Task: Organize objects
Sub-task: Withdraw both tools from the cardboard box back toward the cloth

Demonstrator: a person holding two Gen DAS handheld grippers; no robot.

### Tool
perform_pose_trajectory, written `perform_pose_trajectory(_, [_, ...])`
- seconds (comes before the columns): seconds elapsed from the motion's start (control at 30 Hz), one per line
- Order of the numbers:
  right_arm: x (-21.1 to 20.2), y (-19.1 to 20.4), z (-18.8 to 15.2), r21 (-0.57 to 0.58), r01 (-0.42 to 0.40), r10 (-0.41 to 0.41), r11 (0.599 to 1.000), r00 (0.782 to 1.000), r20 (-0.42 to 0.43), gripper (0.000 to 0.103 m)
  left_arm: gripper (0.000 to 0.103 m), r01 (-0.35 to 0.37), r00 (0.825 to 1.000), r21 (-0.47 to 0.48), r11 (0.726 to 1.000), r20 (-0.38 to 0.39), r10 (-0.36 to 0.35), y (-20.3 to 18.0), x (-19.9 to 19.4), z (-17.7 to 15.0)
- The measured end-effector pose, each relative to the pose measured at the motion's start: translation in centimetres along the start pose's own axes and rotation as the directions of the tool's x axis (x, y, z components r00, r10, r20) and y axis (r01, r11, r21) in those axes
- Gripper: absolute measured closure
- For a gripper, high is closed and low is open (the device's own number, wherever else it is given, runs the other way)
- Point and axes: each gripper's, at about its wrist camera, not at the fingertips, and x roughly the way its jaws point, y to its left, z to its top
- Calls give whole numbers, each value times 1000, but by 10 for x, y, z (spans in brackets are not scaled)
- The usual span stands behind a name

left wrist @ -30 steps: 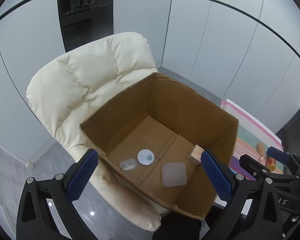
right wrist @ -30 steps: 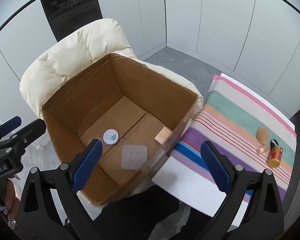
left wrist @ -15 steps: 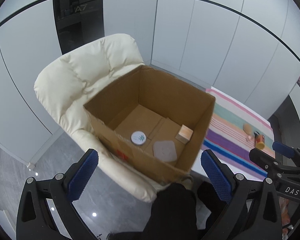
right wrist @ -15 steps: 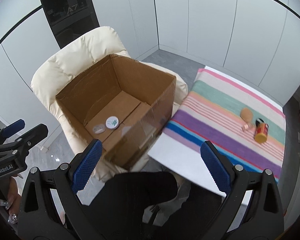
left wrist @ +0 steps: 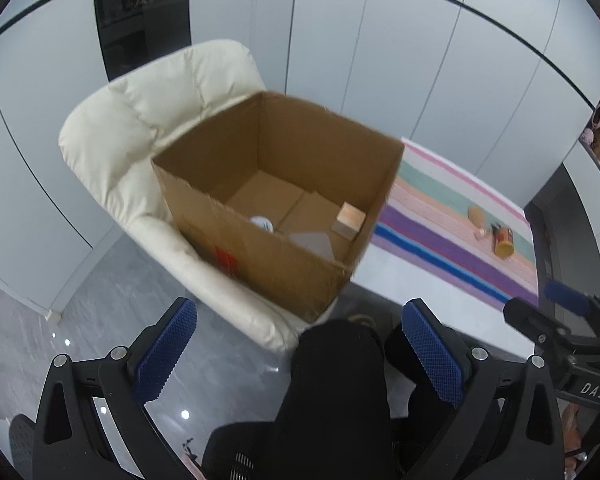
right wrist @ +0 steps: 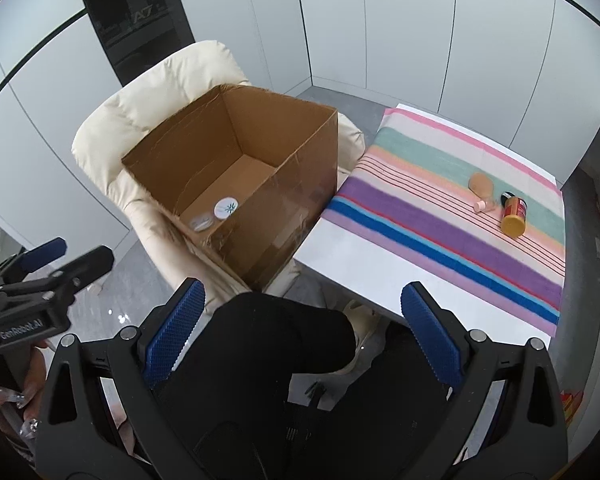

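Note:
An open cardboard box (left wrist: 268, 256) (right wrist: 284, 208) sits on a cream armchair (left wrist: 124, 128) (right wrist: 172, 80). Inside lie a round white lid (right wrist: 225, 207) (left wrist: 262, 223), a small clear item (right wrist: 202, 222), a grey square pad (left wrist: 314, 242) and a wooden block (left wrist: 351, 221). On the striped cloth (right wrist: 440, 216) (left wrist: 440, 216) lie a yellow bottle (right wrist: 514, 216) (left wrist: 503, 242) and a tan egg-shaped item (right wrist: 481, 186) (left wrist: 477, 215). My left gripper (left wrist: 300, 356) and right gripper (right wrist: 300, 340) are both open and empty, held back from the box above the person's dark-clothed lap.
The white table (right wrist: 364, 268) under the cloth stands right of the armchair. Grey glossy floor (left wrist: 100, 300) lies to the left. White wall panels and a dark door (right wrist: 136, 20) stand behind. Each gripper shows in the other's view.
Both grippers have pulled back and up from over the box. The box now looks smaller and farther. The table with the cloth has come more into view.

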Motion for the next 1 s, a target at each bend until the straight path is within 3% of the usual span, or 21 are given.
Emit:
perform_pose_trajectory(0.5, [-3,-19,-3,53,15,-17,998,999,30,3,0,1,1000,43,999,-27,0,-17,13,5])
perform_pose_trajectory(1.0, [-44,-114,-33,252,129,-150,959,986,68,3,0,100,995,196,975,-24,-97,-104,26,8])
